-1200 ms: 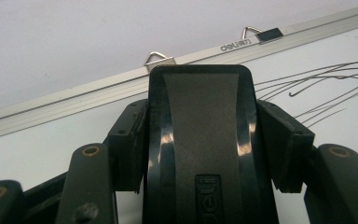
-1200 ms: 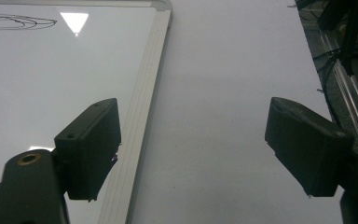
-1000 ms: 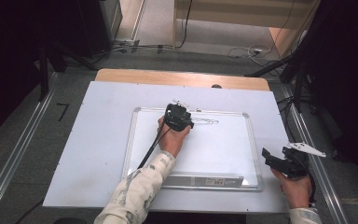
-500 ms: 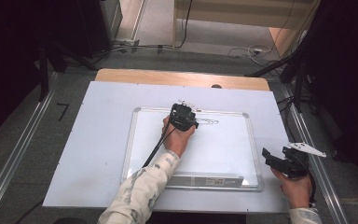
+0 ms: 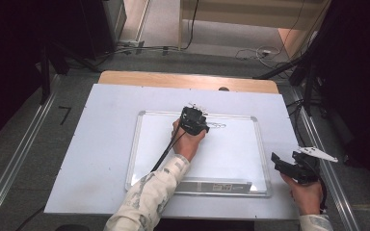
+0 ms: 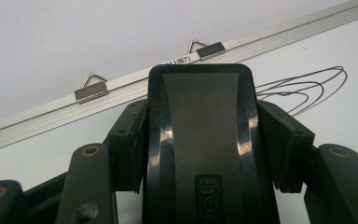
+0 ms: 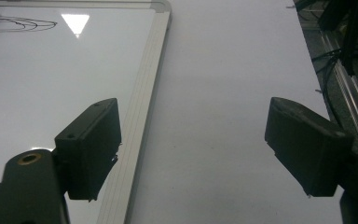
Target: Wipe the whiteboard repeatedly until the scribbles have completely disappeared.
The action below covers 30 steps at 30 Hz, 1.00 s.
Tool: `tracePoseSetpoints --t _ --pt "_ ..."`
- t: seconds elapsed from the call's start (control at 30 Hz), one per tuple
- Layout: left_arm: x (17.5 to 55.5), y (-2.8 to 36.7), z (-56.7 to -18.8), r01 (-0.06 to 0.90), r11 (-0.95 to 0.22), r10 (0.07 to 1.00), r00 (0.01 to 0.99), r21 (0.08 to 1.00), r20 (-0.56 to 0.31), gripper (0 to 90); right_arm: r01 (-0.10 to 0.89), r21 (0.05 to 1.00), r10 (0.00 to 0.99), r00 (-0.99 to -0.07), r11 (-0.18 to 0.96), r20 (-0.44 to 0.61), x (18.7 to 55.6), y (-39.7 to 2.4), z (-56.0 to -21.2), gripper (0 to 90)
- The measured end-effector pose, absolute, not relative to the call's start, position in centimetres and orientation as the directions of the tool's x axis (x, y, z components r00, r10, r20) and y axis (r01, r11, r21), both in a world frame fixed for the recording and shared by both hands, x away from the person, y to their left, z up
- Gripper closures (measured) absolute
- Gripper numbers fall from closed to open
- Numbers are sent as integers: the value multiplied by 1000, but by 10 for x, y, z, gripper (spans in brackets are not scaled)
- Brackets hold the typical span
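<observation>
Fingers [image 6: 126, 144] of the left gripper [image 5: 194, 120] are clenched on a black eraser [image 6: 200, 140], one pad on each of its long sides, so the block sits square between them with its working face turned down toward the whiteboard [image 5: 231, 154]. That grip looks chosen for wiping: held by the sides, the eraser can be pressed flat and dragged without twisting. It sits near the board's far edge, just beside a cluster of thin looping pen lines [image 6: 307, 88] that lie to its right, the marks it seems meant to clear. Two small metal hanging clips [image 6: 91, 87] stand on the aluminium frame beyond it. The whiteboard lies flat in the middle of the white tabletop [image 5: 101, 144].

Over at the board's near right corner, the right gripper [image 5: 289, 168] hovers with its fingers [image 7: 91, 147] spread wide and nothing between them, parked well apart from the wiping, probably to stay out of the way.
</observation>
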<state>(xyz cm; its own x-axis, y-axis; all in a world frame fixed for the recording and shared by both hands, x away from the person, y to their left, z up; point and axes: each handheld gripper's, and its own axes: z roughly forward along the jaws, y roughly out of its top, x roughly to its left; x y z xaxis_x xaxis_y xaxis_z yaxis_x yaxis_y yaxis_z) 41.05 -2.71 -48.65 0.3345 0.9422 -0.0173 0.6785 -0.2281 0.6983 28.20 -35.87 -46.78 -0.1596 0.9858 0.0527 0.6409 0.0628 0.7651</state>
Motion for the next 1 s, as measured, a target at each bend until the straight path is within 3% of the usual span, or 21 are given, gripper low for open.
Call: tracePoseSetpoints --t 1.0 --pt "415 -49 -487 660 -263 923 384 703 -14 404 641 765 986 -160 62 54 282 -360 -468 171"
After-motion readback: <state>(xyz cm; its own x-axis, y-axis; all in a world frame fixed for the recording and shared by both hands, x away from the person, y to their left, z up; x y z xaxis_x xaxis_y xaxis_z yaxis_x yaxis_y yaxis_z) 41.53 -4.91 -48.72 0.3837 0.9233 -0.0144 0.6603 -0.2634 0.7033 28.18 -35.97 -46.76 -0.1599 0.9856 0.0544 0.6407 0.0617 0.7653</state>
